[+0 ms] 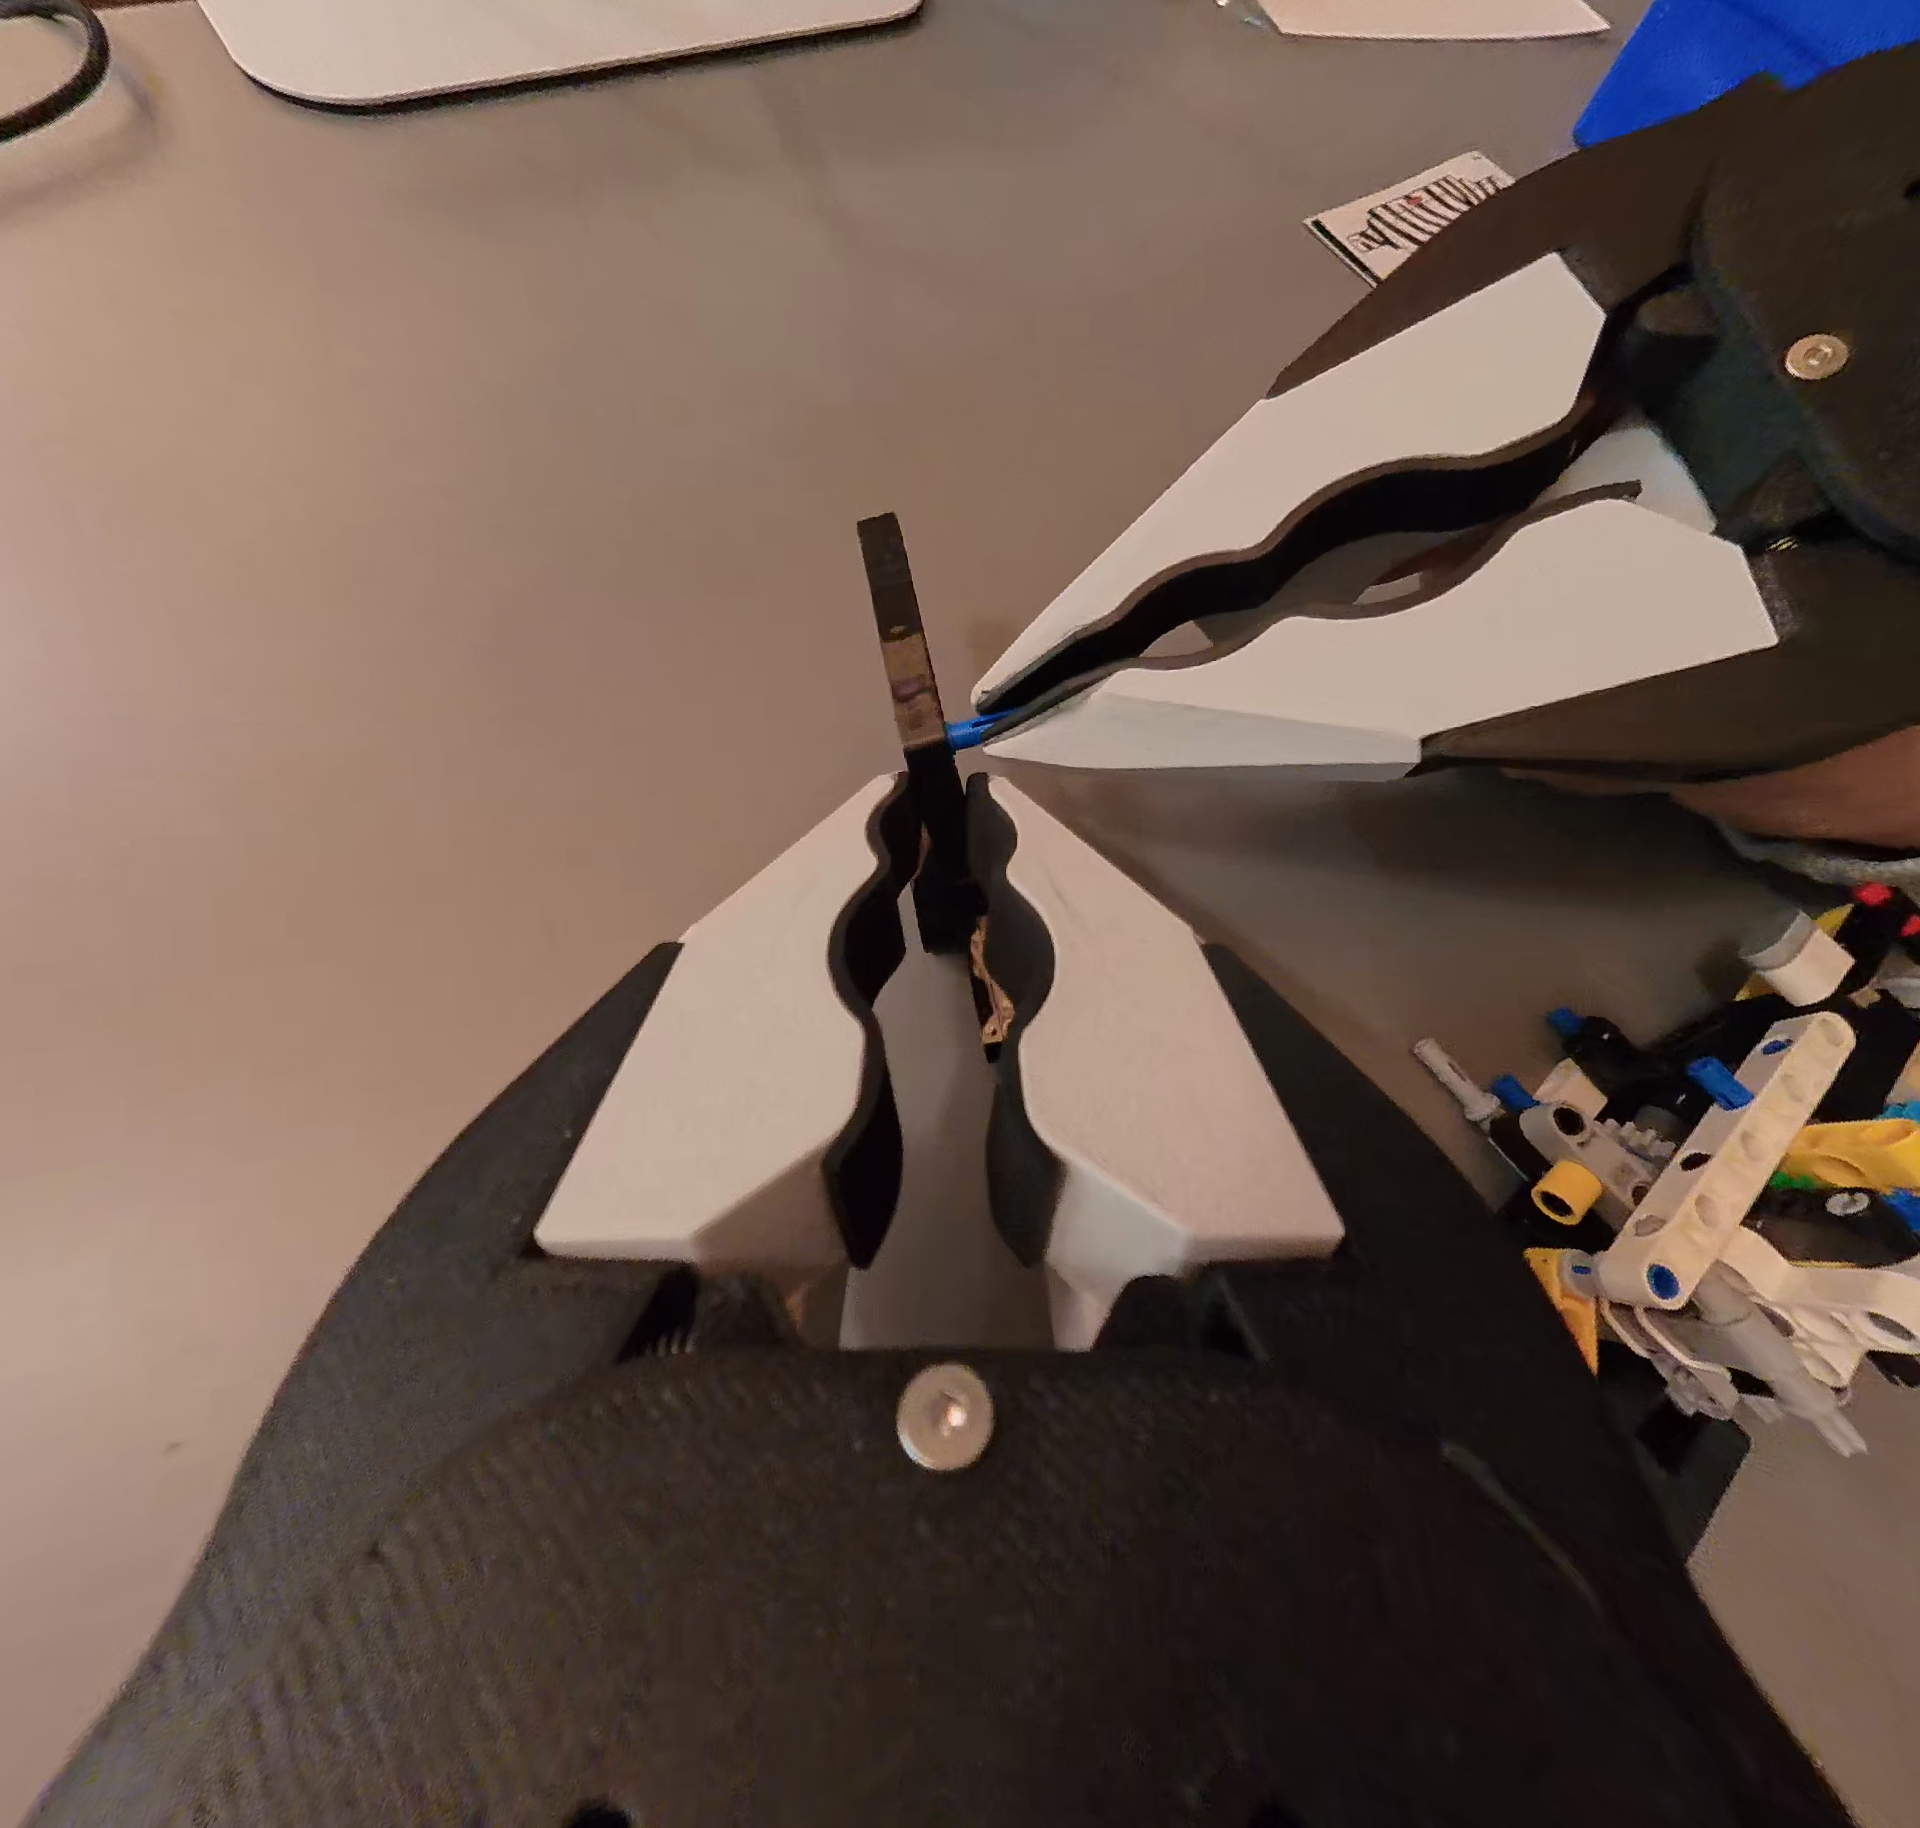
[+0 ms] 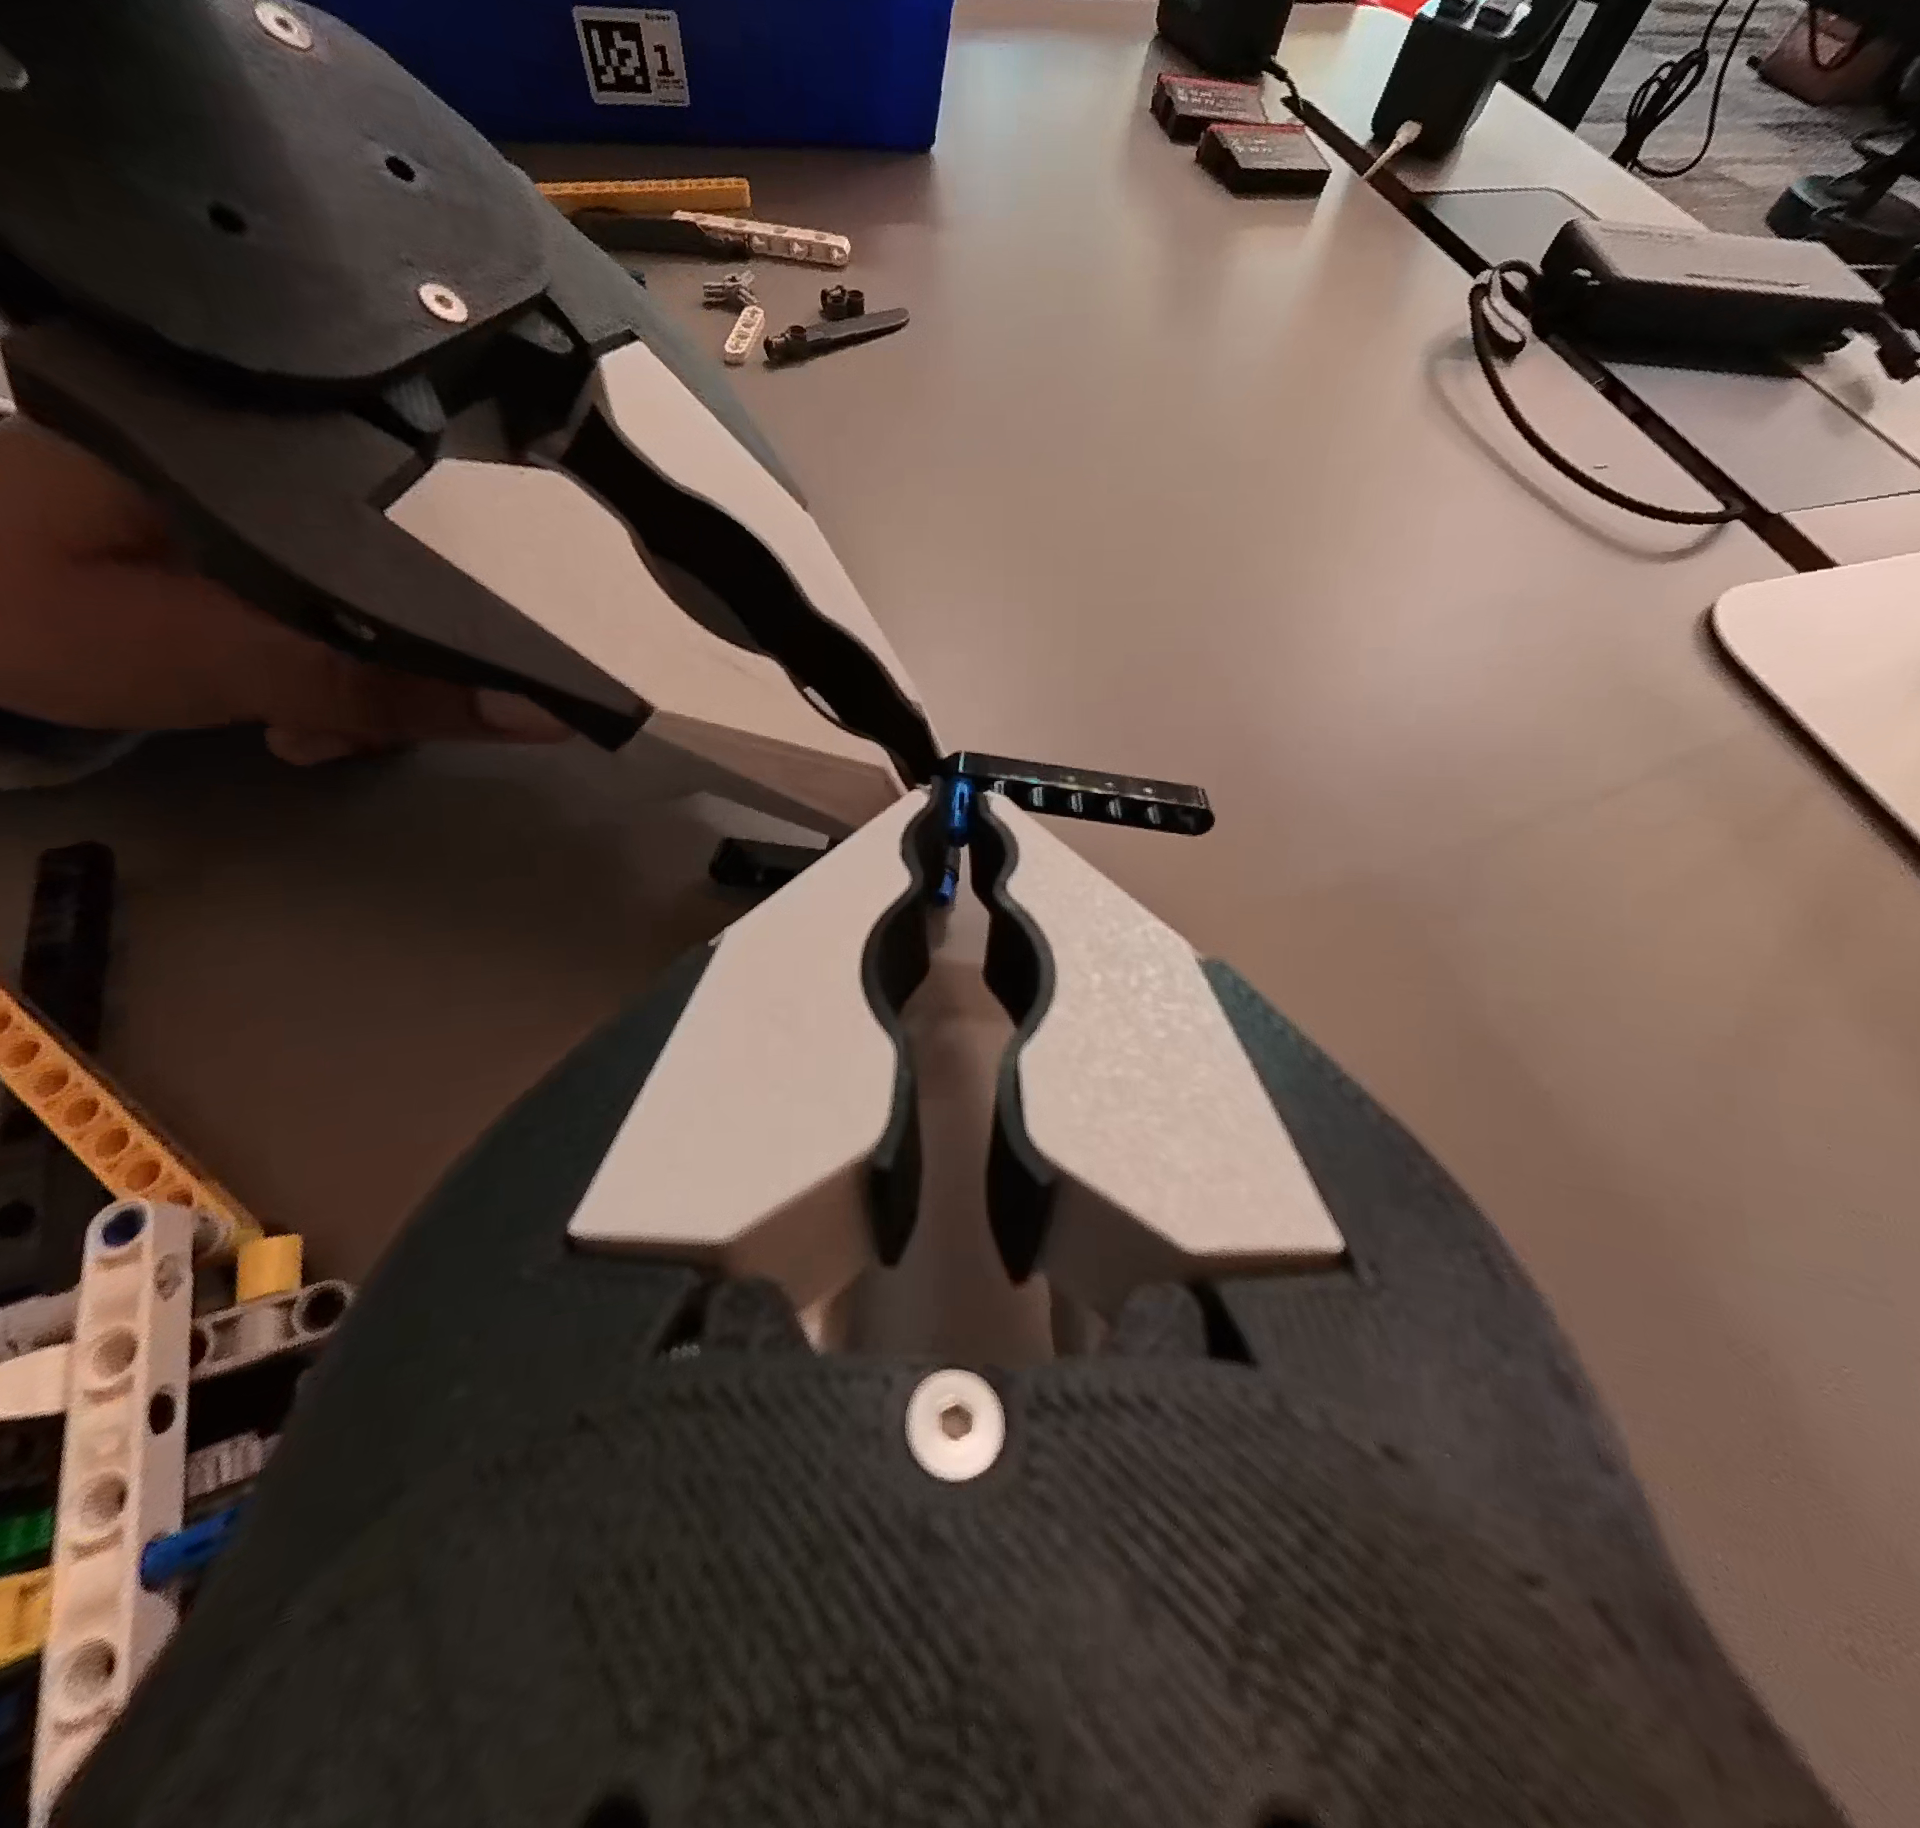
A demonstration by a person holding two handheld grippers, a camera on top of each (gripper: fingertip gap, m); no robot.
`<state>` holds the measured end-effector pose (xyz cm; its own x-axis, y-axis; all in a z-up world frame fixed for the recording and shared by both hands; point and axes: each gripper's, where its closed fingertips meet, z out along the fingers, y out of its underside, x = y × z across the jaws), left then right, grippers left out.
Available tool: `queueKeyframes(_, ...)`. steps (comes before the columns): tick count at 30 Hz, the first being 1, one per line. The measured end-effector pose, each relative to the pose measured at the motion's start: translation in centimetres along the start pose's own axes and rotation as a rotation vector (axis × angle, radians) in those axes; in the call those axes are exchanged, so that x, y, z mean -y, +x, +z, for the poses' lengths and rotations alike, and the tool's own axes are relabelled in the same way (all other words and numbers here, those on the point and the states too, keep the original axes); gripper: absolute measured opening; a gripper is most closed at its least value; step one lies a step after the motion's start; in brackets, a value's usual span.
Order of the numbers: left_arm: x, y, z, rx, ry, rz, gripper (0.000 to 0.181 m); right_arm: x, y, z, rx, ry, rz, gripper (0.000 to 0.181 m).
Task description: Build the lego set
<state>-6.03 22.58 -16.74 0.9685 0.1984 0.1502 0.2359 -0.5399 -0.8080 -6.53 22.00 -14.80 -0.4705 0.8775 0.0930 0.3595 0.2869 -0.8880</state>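
Note:
My left gripper (image 1: 940, 791) is shut on a black lego beam (image 1: 900, 625), which sticks out past its tips above the table. In the right wrist view the beam (image 2: 1101, 796) runs sideways, showing a row of holes, and the left gripper (image 2: 920, 765) comes in from the left. My right gripper (image 2: 951, 828) is shut on a small blue pin (image 2: 954, 817). The pin's tip (image 1: 966, 734) touches the side of the beam near the left gripper's tips. In the left wrist view the right gripper (image 1: 982, 724) comes in from the right.
A partly built lego model (image 1: 1704, 1207) of white, yellow and black parts lies at the right; it also shows at lower left in the right wrist view (image 2: 104, 1415). Loose parts (image 2: 790, 313) and a blue bin (image 2: 582, 22) lie beyond. A white pad (image 1: 540, 2), chargers and cables (image 2: 1662, 292) sit farther off.

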Motion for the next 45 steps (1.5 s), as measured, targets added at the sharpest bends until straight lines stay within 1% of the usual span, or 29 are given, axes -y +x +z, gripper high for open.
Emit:
queueKeyframes(4, 0.0, -0.1, 0.0, 0.001, -0.001, -0.011, 0.01, 0.0, 0.1, 0.1, 0.018, 0.001, 0.022, 0.003)
queueKeyframes(8, 0.1, 0.0, -0.1, 0.0, 0.01, -0.024, 0.009, 0.1, -0.1, -0.2, 0.039, 0.013, -0.011, 0.003)
queueKeyframes(11, 0.0, 0.4, -0.1, -0.016, 0.008, -0.05, 0.01, -0.3, 0.0, -0.5, 0.044, 0.003, -0.019, 0.009)
queueKeyframes(14, 0.1, 0.5, -0.1, 0.0, 0.015, -0.032, 0.01, -0.5, 0.0, -0.6, 0.049, -0.008, -0.017, 0.012)
queueKeyframes(19, 0.3, 0.5, -0.3, 0.005, 0.032, -0.021, 0.01, -0.6, -0.1, -0.5, 0.051, -0.011, -0.029, 0.01)
queueKeyframes(23, 0.3, 0.6, -0.4, 0.001, 0.039, -0.017, 0.011, -0.7, -0.2, -0.5, 0.049, -0.02, -0.044, 0.004)
queueKeyframes(32, 0.3, 0.9, -0.8, -0.069, 0.055, -0.077, 0.022, -0.7, -0.3, -0.6, 0.06, -0.018, -0.042, 0.003)
queueKeyframes(37, 0.1, 0.7, -1.1, -0.106, 0.058, -0.13, 0.024, -0.8, -0.3, -0.5, 0.064, -0.023, -0.043, 0.005)
queueKeyframes(45, 0.0, 0.5, -1.1, -0.129, 0.05, -0.163, 0.023, -0.8, -0.4, -0.6, 0.074, -0.02, -0.035, 0.007)
